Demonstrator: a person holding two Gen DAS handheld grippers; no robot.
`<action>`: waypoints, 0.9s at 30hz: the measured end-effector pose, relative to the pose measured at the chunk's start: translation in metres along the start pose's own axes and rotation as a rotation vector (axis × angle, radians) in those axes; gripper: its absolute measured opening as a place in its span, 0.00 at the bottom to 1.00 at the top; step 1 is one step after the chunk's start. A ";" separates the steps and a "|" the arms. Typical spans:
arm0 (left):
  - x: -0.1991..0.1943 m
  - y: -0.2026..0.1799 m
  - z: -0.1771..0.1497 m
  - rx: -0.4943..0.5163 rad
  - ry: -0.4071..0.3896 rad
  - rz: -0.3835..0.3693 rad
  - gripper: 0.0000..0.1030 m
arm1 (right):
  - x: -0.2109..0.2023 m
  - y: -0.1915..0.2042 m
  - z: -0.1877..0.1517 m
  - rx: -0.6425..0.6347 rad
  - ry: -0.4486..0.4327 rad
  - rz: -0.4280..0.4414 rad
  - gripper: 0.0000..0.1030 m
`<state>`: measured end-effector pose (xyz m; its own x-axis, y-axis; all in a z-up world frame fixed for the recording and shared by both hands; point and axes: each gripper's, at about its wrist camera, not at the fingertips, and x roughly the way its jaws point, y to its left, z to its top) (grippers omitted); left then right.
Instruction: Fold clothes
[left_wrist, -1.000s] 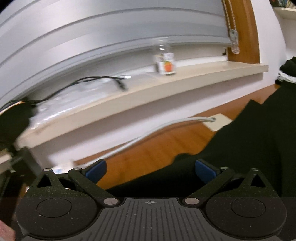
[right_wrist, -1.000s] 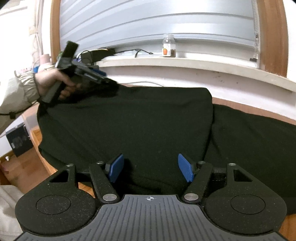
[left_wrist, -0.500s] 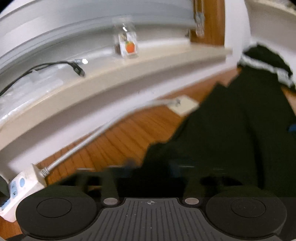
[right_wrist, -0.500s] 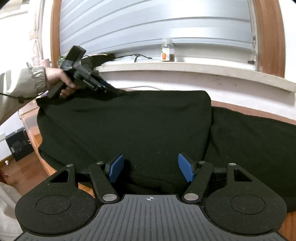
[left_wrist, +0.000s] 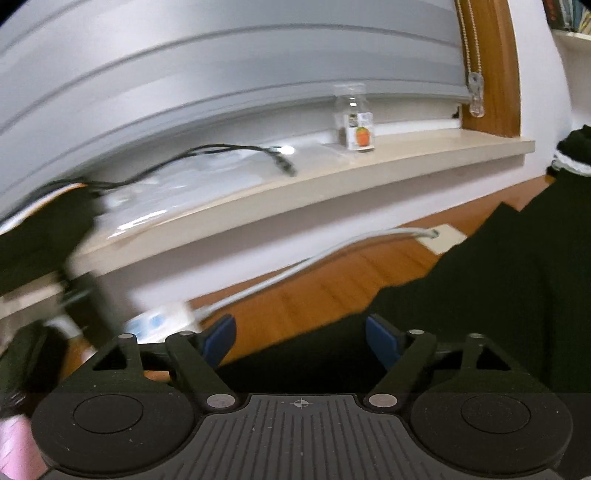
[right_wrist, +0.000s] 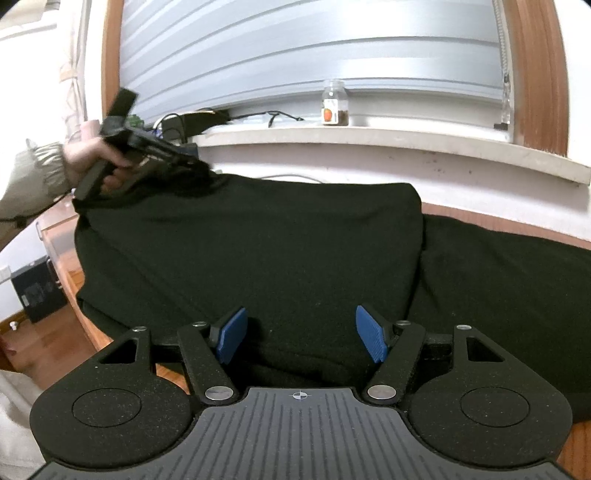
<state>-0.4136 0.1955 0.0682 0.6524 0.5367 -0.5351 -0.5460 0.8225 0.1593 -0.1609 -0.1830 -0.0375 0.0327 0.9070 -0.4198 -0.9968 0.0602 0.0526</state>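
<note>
— Both tongs spread? Left gripper (left_wrist: 301, 338) and right gripper (right_wrist: 301, 339)?
— Yes, gripping nothing. His left hand (right_wrist: 92, 162) is raised at the far corner of one black garment (right_wrist: 277, 251) lying on the wooden table (left_wrist: 314, 295). One jar (right_wrist: 334, 103) sits on the sill.

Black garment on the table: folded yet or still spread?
Partly folded. The black garment has one layer doubled over, its straight edge ending mid-cloth above a lower layer; the rest lies flat.

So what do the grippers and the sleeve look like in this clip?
Both grippers, left and right, are matte black speckled plastic with ribbed bases, round side discs, silver pivot screws and blue ribbed pads on the fingers. The sleeve behind the left one is khaki with a gathered cuff.
</note>
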 end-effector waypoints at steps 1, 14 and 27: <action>-0.009 0.006 -0.005 -0.010 0.001 0.018 0.79 | 0.000 0.000 0.000 0.001 -0.002 -0.001 0.64; -0.055 0.076 -0.044 -0.194 0.000 0.112 0.71 | 0.001 0.000 -0.001 0.003 -0.015 -0.001 0.64; -0.038 0.089 -0.030 -0.177 -0.004 0.160 0.01 | -0.001 0.003 -0.001 0.002 -0.024 -0.002 0.64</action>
<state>-0.5026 0.2424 0.0774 0.5520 0.6589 -0.5111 -0.7262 0.6811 0.0937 -0.1638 -0.1845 -0.0379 0.0367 0.9165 -0.3983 -0.9965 0.0634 0.0539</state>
